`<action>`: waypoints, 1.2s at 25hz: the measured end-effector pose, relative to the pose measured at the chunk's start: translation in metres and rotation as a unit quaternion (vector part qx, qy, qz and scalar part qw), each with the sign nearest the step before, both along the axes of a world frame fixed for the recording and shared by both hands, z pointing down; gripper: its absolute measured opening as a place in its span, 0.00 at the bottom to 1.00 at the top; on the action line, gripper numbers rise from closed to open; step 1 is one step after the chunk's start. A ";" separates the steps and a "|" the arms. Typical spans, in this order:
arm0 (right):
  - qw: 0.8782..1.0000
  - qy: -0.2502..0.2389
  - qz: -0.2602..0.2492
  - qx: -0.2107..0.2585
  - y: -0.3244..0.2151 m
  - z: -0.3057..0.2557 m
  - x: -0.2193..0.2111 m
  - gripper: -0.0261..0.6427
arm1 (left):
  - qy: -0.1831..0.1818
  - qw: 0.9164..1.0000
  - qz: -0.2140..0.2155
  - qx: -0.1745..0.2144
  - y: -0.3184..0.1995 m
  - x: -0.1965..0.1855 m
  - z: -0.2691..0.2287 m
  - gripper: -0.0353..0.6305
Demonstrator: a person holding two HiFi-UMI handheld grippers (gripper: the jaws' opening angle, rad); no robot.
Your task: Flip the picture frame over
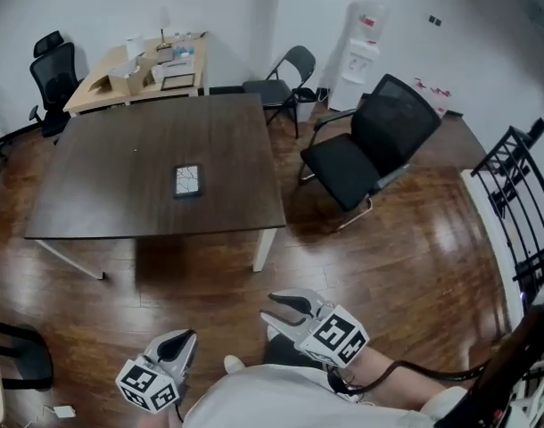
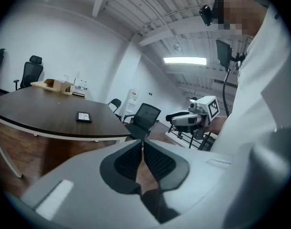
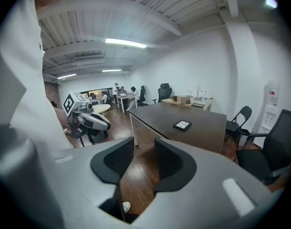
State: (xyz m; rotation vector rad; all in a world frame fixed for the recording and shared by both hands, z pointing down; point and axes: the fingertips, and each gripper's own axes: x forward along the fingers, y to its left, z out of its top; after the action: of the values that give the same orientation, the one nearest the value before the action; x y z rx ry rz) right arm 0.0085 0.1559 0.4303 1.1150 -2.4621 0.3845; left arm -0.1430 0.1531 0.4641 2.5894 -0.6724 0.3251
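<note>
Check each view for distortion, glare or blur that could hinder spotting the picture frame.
Head view: mild wide-angle bending, picture frame sharp on the dark table. Left gripper view: strong fisheye, black corners, ceiling light blown out. Right gripper view: same fisheye, frame small but crisp.

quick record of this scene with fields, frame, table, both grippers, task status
object: frame, flat near the middle of the table, patterned side up
left: left gripper, fingers shut, empty, over the floor, short of the table
right: right gripper, fingers open, empty, also short of the table
status: frame untouched, not flipped yet
</note>
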 end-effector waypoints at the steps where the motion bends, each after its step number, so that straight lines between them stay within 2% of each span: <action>1: 1.000 0.002 0.003 0.001 0.005 0.000 -0.005 0.25 | 0.003 1.000 0.004 0.000 0.003 -0.003 0.001 0.07; 9: 1.000 0.021 0.007 0.001 0.026 0.002 -0.028 0.24 | 0.008 1.000 0.013 0.024 0.017 -0.022 -0.009 0.07; 17: 0.999 0.035 -0.011 -0.001 0.027 -0.001 -0.047 0.24 | 0.005 1.000 -0.005 0.015 0.022 -0.043 0.002 0.07; 30: 0.999 0.041 -0.017 -0.004 0.032 0.003 -0.045 0.23 | 0.005 1.000 -0.007 0.017 0.030 -0.039 0.001 0.07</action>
State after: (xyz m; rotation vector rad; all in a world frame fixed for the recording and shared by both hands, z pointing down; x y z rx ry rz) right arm -0.0368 0.1883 0.4332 1.0628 -2.4020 0.3320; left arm -0.1817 0.1832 0.4653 2.6146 -0.6982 0.2988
